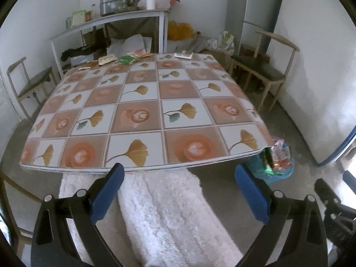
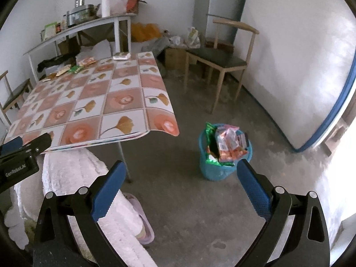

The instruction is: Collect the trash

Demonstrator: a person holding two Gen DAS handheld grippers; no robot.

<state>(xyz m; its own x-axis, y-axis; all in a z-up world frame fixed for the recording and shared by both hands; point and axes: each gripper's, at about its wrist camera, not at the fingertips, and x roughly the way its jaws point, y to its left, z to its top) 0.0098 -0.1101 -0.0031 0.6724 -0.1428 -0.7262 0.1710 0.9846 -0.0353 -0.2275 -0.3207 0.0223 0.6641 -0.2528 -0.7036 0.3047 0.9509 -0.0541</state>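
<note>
Both claws stand wide apart with nothing between their blue pads. From the left wrist view, the left gripper (image 1: 179, 173) hangs just short of the near edge of the table (image 1: 93, 166), above the person's lap in fluffy white trousers (image 1: 169, 211).

Going left to right along the table's far edge: a small pale scrap (image 1: 84, 68), a tan packet (image 1: 107, 59), a green wrapper (image 1: 127, 60), an orange-red packet (image 1: 139, 53) and, further right and apart from the others, a white flat box (image 1: 183, 55). All of this trash lies flat on the ginkgo-leaf tablecloth, well apart from either gripper. A wooden chair (image 1: 29, 84) stands off the table's left side, and a grey shelf table (image 1: 106, 20) with a steel pot and a paper roll on it stands behind.

From the right wrist view, the right gripper (image 2: 179, 173) hangs over bare concrete floor (image 2: 178, 211) beside the table's near right corner. Right of that corner stands a blue bin (image 2: 213, 171), upright on the floor and stuffed with wrappers (image 2: 227, 142), green and pink-orange, that stick up above its rim. A second chair (image 2: 222, 62) stands by the wall beyond the bin, and a slipper (image 2: 145, 229) shows near the person's leg.
</note>
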